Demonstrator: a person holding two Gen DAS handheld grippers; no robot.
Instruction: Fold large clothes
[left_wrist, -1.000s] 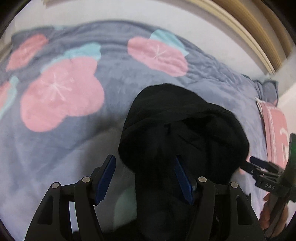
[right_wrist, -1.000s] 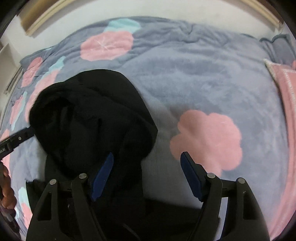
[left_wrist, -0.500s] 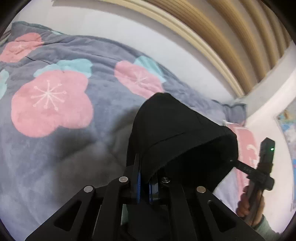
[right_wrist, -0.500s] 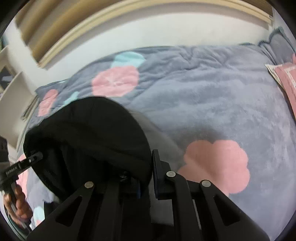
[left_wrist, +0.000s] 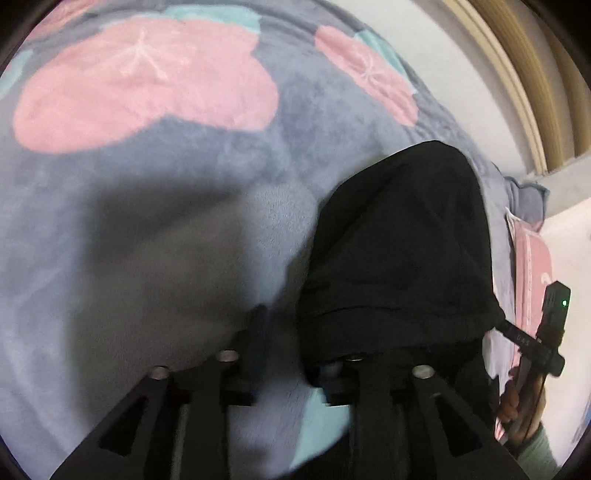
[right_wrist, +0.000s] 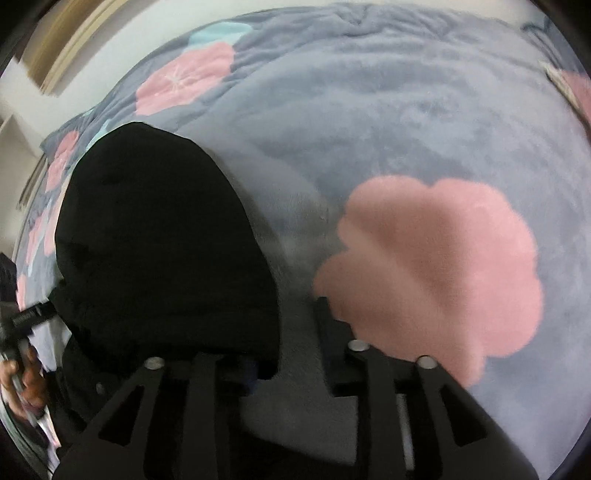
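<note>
A black hooded garment (left_wrist: 402, 243) lies bunched on the grey flowered blanket (left_wrist: 155, 206); its hood shows in the right wrist view (right_wrist: 162, 243) too. My left gripper (left_wrist: 291, 339) is open, its right finger under the garment's edge, its left finger on bare blanket. My right gripper (right_wrist: 291, 332) is open, its left finger hidden under the hood's edge, its right finger (right_wrist: 325, 314) over the blanket. The right gripper also shows at the right edge of the left wrist view (left_wrist: 532, 343).
The blanket covers a bed with pink and teal flowers. A pink pillow (left_wrist: 532, 266) lies at the right. A white wall and wooden slats (left_wrist: 517, 66) stand behind the bed. A shelf (right_wrist: 14, 122) stands at the left.
Both grippers were shut on the hood's edge half a second ago and have now opened. The hood has dropped back onto the blanket and both cameras have tilted down.
</note>
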